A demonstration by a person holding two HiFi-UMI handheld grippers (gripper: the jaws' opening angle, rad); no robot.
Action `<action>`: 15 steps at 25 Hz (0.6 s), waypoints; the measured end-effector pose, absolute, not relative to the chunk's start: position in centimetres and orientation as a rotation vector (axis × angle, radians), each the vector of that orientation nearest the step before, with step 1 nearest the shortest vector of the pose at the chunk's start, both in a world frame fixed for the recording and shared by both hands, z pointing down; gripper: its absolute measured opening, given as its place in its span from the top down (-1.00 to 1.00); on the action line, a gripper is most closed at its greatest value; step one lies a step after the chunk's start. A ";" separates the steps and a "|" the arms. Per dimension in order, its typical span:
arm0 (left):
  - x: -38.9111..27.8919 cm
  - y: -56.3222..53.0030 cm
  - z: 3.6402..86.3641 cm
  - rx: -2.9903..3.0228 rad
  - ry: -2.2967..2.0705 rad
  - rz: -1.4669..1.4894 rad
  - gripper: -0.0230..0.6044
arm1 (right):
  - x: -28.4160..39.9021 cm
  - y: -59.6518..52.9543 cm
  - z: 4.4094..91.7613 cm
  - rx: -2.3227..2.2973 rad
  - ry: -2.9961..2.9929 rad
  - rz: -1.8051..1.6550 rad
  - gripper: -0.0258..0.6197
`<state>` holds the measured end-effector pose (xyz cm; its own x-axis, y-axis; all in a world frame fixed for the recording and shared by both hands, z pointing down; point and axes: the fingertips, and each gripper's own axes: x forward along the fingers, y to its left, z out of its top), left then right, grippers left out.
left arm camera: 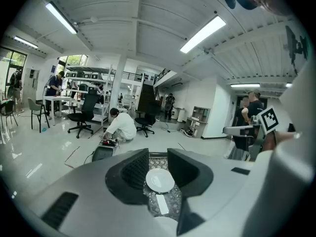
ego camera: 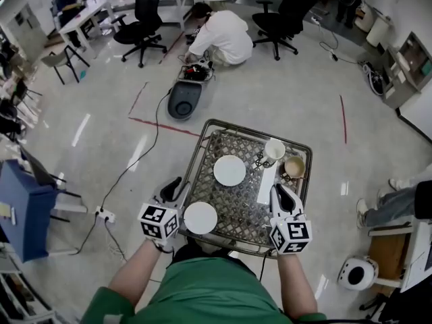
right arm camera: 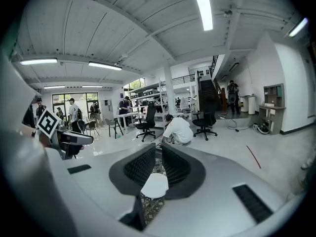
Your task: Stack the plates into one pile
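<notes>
Two round white plates lie apart on the metal mesh table: a far plate and a near plate. A flat white oblong piece lies to the right of them. My left gripper hangs just left of the near plate, open and with nothing between its pads; the far plate shows beyond them. My right gripper is beside the oblong piece, its jaws a narrow slit apart. The piece shows low in that slit. I cannot tell whether the pads touch it.
A white cup and a tan bowl stand at the table's far right corner. A person crouches on the floor beyond a dark device. A power strip lies left; a seated person's leg is right.
</notes>
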<state>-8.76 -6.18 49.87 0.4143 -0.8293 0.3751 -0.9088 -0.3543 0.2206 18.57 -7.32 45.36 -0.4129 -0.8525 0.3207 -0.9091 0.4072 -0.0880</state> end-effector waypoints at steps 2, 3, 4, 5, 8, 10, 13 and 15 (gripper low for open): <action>-8.8 -5.6 51.5 2.258 -1.488 0.317 0.51 | 19.0 -7.1 45.4 1.545 -2.438 0.373 0.73; -8.9 -5.3 52.4 2.246 -1.491 0.337 0.51 | 19.1 -7.0 45.5 1.541 -2.438 0.373 0.73; -9.0 -5.1 53.5 2.235 -1.492 0.357 0.51 | 19.3 -7.1 45.6 1.538 -2.438 0.371 0.73; -9.2 -5.1 54.8 2.223 -1.489 0.379 0.51 | 19.4 -7.2 45.7 1.538 -2.439 0.368 0.73; -9.8 -4.5 59.7 2.160 -1.441 0.468 0.51 | 19.8 -7.3 46.6 1.541 -2.435 0.377 0.73; -10.3 -3.0 63.4 2.093 -1.390 0.553 0.51 | 20.0 -6.8 47.3 1.540 -2.418 0.402 0.73; -11.2 -0.8 68.9 1.987 -1.298 0.648 0.51 | 20.1 -6.3 48.1 1.536 -2.392 0.437 0.73; -11.7 0.8 72.6 1.890 -1.211 0.662 0.50 | 19.9 -6.2 48.6 1.530 -2.385 0.459 0.73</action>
<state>-11.67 0.78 72.59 0.4101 -0.5055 0.7591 -0.9119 -0.2418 0.3316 19.89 -6.19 48.63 -0.4053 -0.8269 0.3900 -0.9125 0.3916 -0.1180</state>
